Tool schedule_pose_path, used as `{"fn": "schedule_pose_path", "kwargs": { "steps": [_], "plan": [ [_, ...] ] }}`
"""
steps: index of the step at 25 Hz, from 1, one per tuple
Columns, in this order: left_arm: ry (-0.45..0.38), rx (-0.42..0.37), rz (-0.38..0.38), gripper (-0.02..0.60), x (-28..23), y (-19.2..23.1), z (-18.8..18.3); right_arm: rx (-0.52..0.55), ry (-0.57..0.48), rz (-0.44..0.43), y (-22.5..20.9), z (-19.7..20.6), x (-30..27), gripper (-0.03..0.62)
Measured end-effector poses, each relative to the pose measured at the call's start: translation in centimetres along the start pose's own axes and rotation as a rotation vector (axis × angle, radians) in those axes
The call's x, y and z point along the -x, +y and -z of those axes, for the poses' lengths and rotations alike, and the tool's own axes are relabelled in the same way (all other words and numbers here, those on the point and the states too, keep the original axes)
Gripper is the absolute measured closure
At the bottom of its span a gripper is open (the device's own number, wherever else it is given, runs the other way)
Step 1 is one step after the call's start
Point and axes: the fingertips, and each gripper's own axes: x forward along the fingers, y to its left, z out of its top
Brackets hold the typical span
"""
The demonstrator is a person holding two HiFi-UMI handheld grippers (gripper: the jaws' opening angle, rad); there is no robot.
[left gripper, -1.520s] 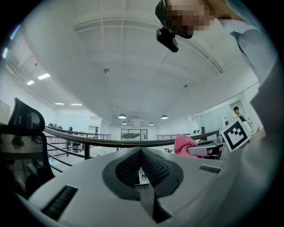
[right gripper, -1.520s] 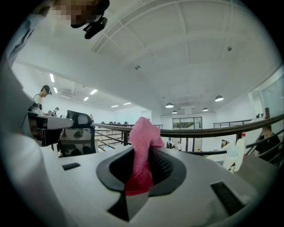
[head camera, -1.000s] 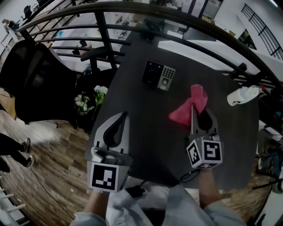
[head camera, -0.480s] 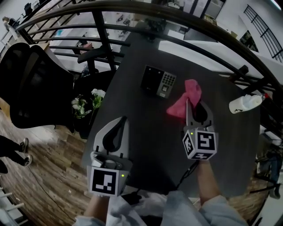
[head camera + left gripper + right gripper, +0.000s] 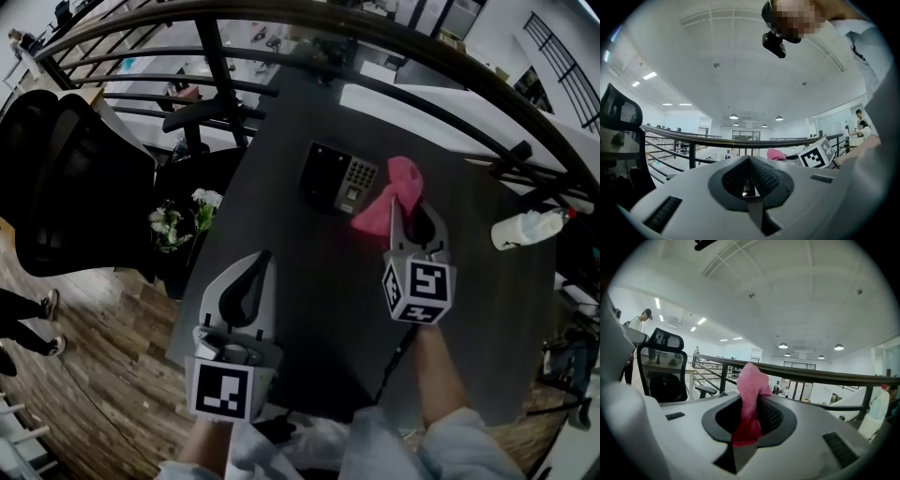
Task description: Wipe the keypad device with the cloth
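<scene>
Both jaws closed, right gripper pinching cloth

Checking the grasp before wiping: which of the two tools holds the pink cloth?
The right tool, shut on the pink cloth next to the keypad device. The left tool is shut with nothing in it.

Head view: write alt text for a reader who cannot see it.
The right gripper holds a pink cloth beside a keypad device on a dark table. The left gripper, shut and empty, hovers near the table's left edge, and a white bottle lies at far right.
</scene>
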Motion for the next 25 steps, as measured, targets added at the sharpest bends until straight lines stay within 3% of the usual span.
{"fn": "schedule_pose_path", "kwargs": {
  "steps": [12, 25],
  "plan": [
    [0.028, 0.010, -0.019, 0.580, -0.5, 0.4, 1.5, 0.055, 0.031, -0.012, -0.5, 1.2, -5.2, 0.516],
    [0.057, 0.018, -0.059, 0.579, 0.0, 2.1, 2.8, 0.164, 0.088, -0.068, 3.8, 4.3, -9.0, 0.516]
  ]
}}
